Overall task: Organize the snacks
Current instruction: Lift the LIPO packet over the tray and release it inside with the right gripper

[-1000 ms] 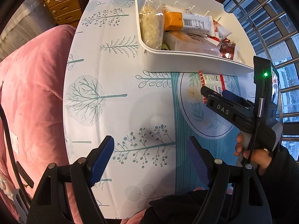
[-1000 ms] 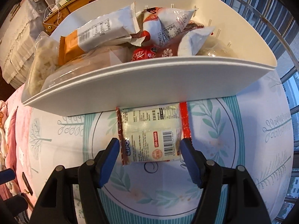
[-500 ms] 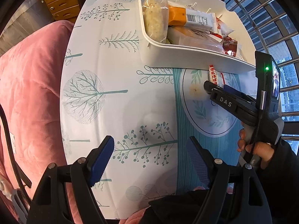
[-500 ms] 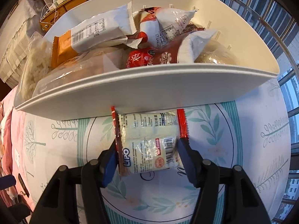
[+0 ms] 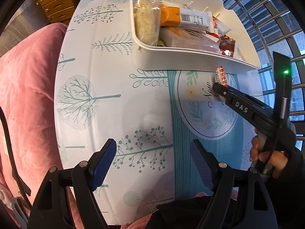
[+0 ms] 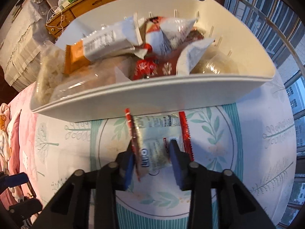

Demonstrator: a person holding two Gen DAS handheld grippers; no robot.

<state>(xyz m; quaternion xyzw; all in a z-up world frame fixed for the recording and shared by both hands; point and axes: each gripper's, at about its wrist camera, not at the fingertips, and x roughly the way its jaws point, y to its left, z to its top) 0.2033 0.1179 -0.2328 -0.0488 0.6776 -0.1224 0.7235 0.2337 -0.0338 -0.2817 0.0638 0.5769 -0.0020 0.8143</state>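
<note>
A white bin (image 6: 152, 99) full of snack packets stands on the round table; it also shows in the left wrist view (image 5: 190, 57). My right gripper (image 6: 152, 160) is shut on a clear snack packet with red ends (image 6: 156, 137), buckled between the blue pads and lifted just in front of the bin's near wall. In the left wrist view the right gripper (image 5: 219, 87) holds that packet (image 5: 221, 76) below the bin's rim. My left gripper (image 5: 152, 162) is open and empty over the table's near side.
The table (image 5: 95, 99) has a white and teal cloth with tree prints. A pink blanket (image 5: 24, 95) lies to the left. A wooden drawer unit (image 5: 55, 2) stands behind. Window bars (image 6: 266, 9) are on the right.
My right gripper has closed on the packet and raised it off the cloth toward the bin. The left gripper has stayed open and nearly still.
</note>
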